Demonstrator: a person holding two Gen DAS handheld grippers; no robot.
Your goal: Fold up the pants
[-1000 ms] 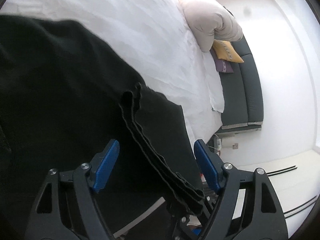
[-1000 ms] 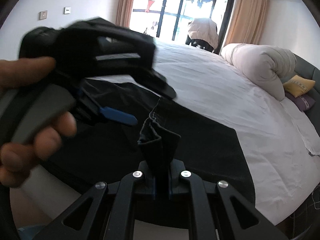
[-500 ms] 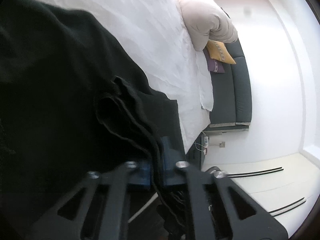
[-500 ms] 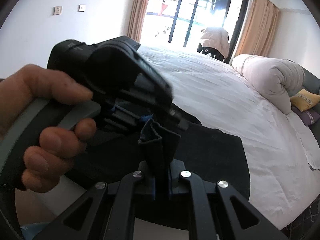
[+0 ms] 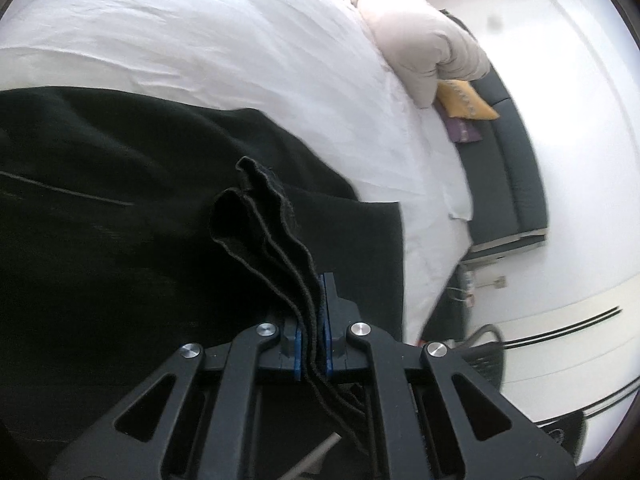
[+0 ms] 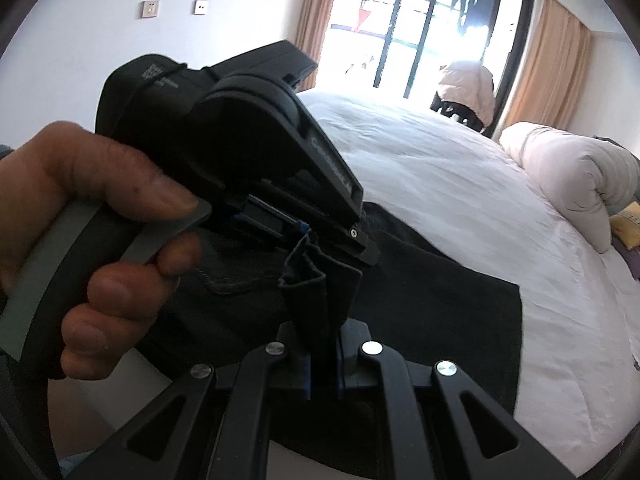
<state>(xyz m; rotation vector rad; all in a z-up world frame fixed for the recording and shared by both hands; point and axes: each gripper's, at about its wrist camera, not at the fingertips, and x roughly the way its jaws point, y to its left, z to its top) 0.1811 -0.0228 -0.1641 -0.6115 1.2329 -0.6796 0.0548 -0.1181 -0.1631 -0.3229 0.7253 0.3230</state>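
Black pants (image 5: pixel 120 200) lie spread over the near edge of a white bed (image 5: pixel 240 48). My left gripper (image 5: pixel 312 344) is shut on a bunched, layered edge of the pants (image 5: pixel 264 216), lifted off the bed. My right gripper (image 6: pixel 323 376) is shut on a folded bunch of the same pants (image 6: pixel 320 292). In the right wrist view the left gripper's body (image 6: pixel 240 152), held by a hand (image 6: pixel 80 216), is close in front, its fingertips touching the same bunch. The rest of the pants (image 6: pixel 440 312) lies flat on the bed.
A rolled pale duvet (image 6: pixel 568 176) and yellow and purple cushions (image 5: pixel 464 100) lie at the bed's far side. A dark sofa (image 5: pixel 512 184) stands beside the bed. A glass balcony door with curtains (image 6: pixel 440 32) is behind. Cables lie on the floor (image 5: pixel 560 328).
My left gripper went from open around the bunched pants edge to shut on it. It moved in close to my right gripper. The pants edge has been lifted slightly.
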